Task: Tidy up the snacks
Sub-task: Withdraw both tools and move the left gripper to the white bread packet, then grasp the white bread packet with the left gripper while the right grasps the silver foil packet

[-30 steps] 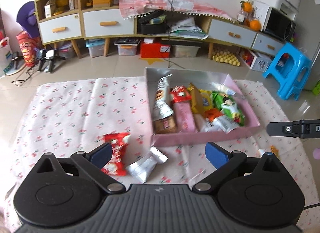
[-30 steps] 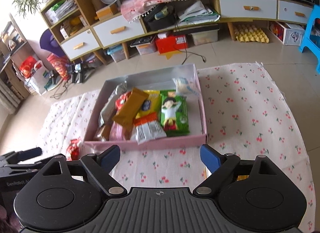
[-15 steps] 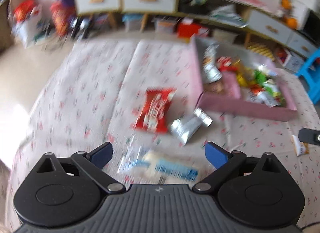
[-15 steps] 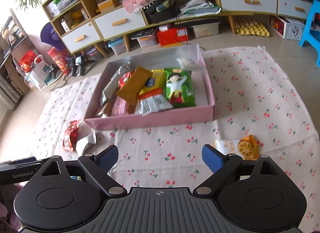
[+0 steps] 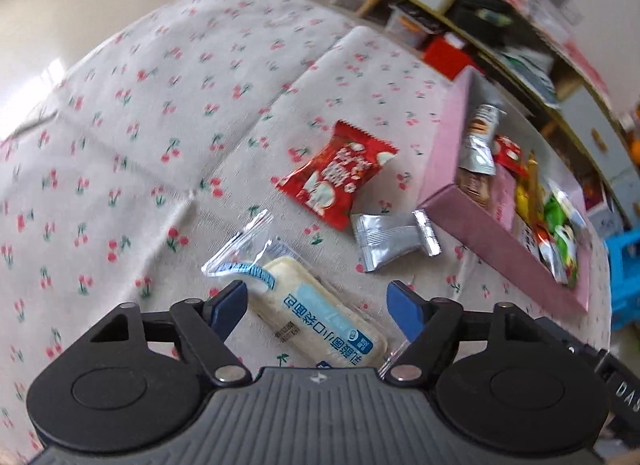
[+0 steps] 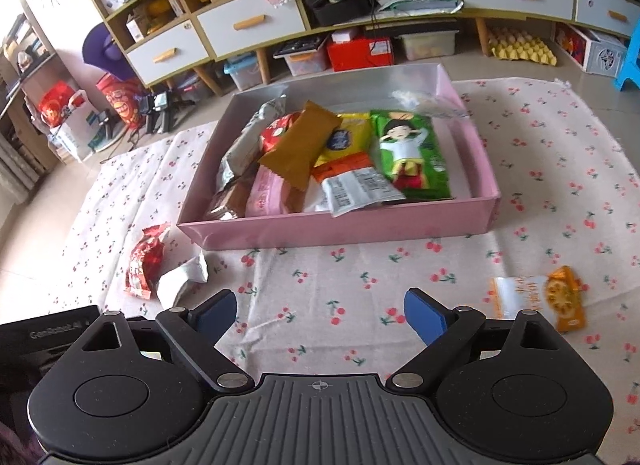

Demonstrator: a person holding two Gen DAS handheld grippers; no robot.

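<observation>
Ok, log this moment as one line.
left gripper: closing around clear-wrapped white bread, not clamped | right gripper: open, empty | pink box: part filled

Each gripper, the left gripper [image 5: 318, 307] and the right gripper [image 6: 320, 311], has a ribbed grey housing at 6 o'clock, black linkage arms with silver pivot screws, round black discs at 5 and 7 o'clock, and blue finger pads [image 6: 424, 313].
</observation>
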